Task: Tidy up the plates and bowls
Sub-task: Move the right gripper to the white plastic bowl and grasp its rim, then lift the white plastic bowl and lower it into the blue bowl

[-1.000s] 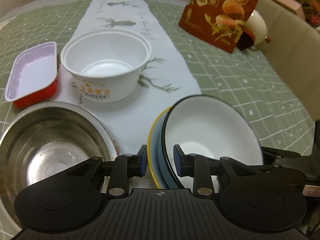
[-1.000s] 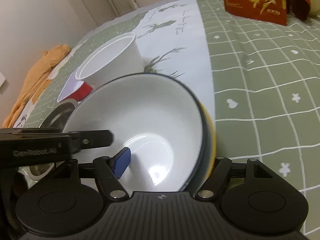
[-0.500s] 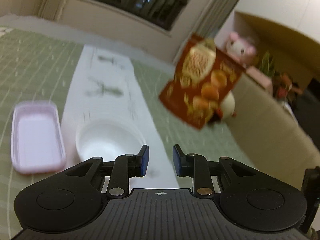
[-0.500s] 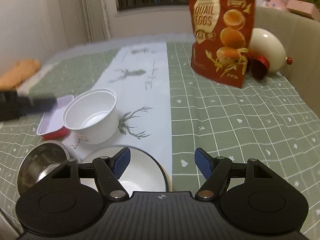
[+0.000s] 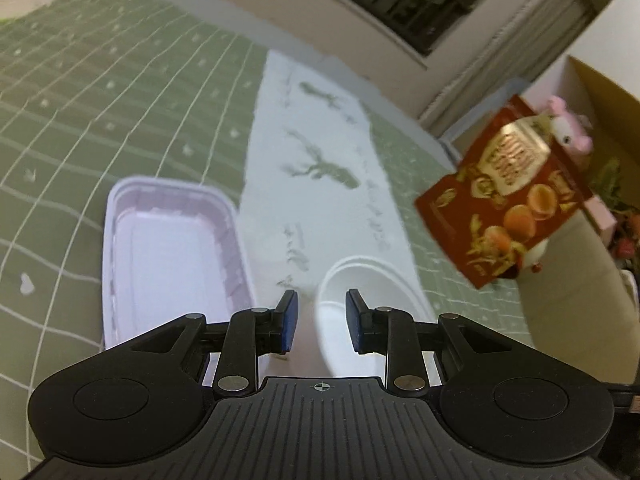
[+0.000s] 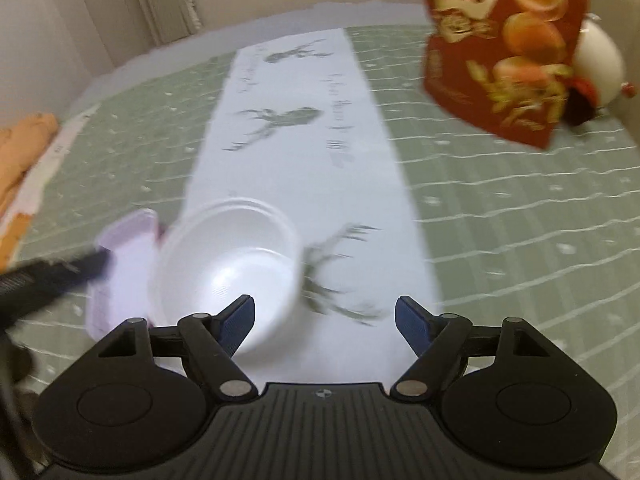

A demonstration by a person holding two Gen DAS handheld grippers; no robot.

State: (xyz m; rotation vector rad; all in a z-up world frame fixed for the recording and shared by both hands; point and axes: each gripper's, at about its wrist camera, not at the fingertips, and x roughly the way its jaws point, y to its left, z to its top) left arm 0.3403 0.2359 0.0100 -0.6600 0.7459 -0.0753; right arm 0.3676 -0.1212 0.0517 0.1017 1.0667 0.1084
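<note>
A white plastic bowl (image 5: pixel 372 304) stands on the white runner, just past my left gripper (image 5: pixel 318 320), whose jaws stand a small gap apart with nothing between them. A pale rectangular tray (image 5: pixel 168 256) lies to the bowl's left. In the right wrist view the same bowl (image 6: pixel 228 264) sits ahead and left of my right gripper (image 6: pixel 324 320), which is wide open and empty. The tray (image 6: pixel 120 264) is beside it. The enamel bowls and the steel bowl are out of view.
A red snack bag (image 6: pixel 504 40) stands at the far right, with a white egg-shaped object (image 6: pixel 600 68) behind it. The green checked tablecloth (image 5: pixel 100 100) spreads to both sides. The left gripper's arm (image 6: pixel 44 280) crosses the right view's left edge.
Both grippers have lifted away from the stacked enamel bowls and moved forward over the table. The right gripper has let go of the bowl rim and opened. The stacked bowls left both views.
</note>
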